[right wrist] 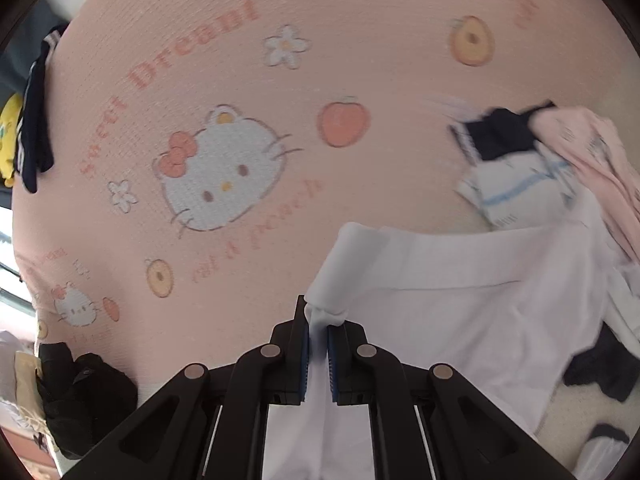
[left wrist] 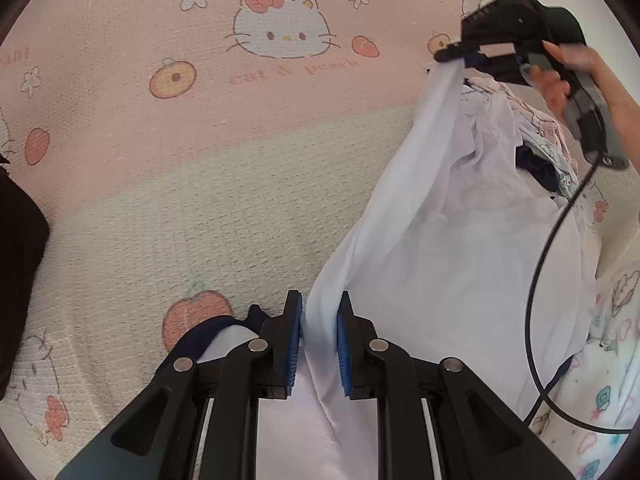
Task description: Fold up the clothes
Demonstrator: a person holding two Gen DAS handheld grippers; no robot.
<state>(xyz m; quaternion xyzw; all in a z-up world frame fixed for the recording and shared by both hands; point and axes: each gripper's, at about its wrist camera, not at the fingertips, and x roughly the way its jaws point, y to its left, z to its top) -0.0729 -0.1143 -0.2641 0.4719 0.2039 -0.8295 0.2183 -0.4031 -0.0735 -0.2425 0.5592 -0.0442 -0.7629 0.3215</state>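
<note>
Bedding with a cat-and-peach print [left wrist: 224,168] lies under everything; over it the white garment [left wrist: 452,248] hangs stretched, its long edge running from the left gripper [left wrist: 320,344] to the right gripper [left wrist: 460,56]. Each pinches one end of that edge, so spreading it flat probably comes next, the clothes pile [right wrist: 560,160] beside it

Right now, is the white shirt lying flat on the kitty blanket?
No, the white shirt hangs stretched between the left tool and the right tool, lifted above the blanket.
</note>
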